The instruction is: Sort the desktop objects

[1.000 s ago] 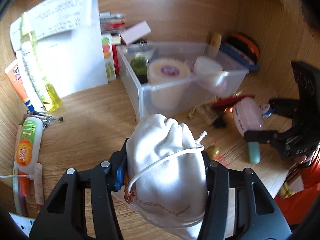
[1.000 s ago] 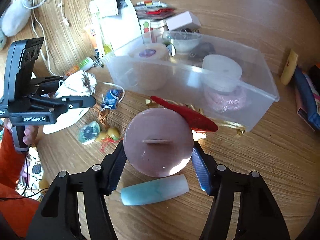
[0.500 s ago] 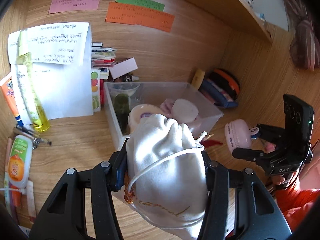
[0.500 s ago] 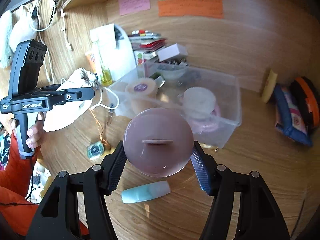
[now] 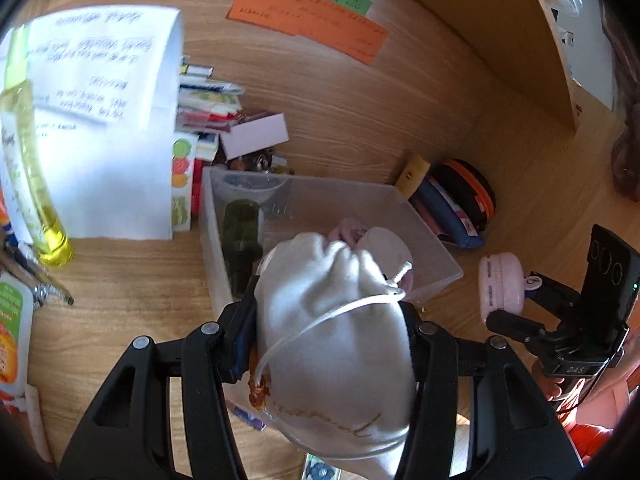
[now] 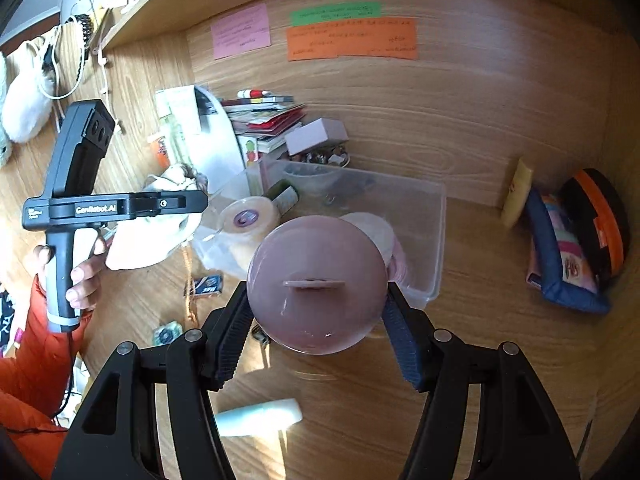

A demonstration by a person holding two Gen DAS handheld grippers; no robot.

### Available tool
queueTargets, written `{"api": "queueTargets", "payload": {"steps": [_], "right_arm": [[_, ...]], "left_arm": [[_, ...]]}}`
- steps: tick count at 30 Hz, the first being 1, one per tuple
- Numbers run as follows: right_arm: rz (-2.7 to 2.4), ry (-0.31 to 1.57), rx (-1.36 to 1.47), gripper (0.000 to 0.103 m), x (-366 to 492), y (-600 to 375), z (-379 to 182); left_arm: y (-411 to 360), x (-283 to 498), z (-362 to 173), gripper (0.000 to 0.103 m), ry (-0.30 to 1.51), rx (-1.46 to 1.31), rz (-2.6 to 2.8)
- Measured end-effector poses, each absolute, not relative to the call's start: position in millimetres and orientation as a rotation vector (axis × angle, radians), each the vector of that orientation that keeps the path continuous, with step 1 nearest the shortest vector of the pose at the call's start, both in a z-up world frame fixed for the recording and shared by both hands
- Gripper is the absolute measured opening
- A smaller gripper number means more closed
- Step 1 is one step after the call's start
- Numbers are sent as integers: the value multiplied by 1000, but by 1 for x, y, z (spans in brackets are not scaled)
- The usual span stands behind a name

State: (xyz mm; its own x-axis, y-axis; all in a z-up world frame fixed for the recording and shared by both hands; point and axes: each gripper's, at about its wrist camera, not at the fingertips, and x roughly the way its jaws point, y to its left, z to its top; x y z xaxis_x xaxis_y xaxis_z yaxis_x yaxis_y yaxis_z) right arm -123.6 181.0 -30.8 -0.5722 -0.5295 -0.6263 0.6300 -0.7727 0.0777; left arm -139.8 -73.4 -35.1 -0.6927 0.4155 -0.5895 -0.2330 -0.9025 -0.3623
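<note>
My left gripper is shut on a white drawstring pouch and holds it in the air over the near edge of the clear plastic bin. My right gripper is shut on a round pink case, also lifted, just in front of the bin. The bin holds a tape roll, a dark green bottle, a small bowl and a white round tub. In the left wrist view the right gripper hovers right of the bin with the pink case.
A pale blue tube lies on the desk below my right gripper. Small trinkets lie left of it. A paper sheet, stacked books and a yellow bottle stand at the left. A blue pouch and orange case stand at the right wall.
Both grippers rose from the desk with their loads and moved toward the bin. The pink case left the desk surface; the pouch now hangs over the bin's near edge.
</note>
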Motion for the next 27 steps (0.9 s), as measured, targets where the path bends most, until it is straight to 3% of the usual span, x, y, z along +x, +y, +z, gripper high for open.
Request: {"api": "queueTargets", "payload": {"steps": [6, 13, 20, 23, 27], "right_arm": [[-2327, 200, 854, 60, -146, 181, -26], [-2335, 188, 895, 60, -175, 177, -27], [-2327, 217, 918, 60, -196, 167, -28], [-2317, 237, 925, 60, -203, 161, -30], [-2307, 255, 941, 60, -214, 153, -36]], "left_arm": [[-57, -152, -18, 50, -318, -940, 2574], [-35, -179, -20, 38, -260, -979, 2578], [-10, -210, -28, 34, -135, -1051, 2623], [-6, -221, -28, 21, -107, -1069, 2652], [1, -237, -25, 21, -75, -1067, 2705]]}}
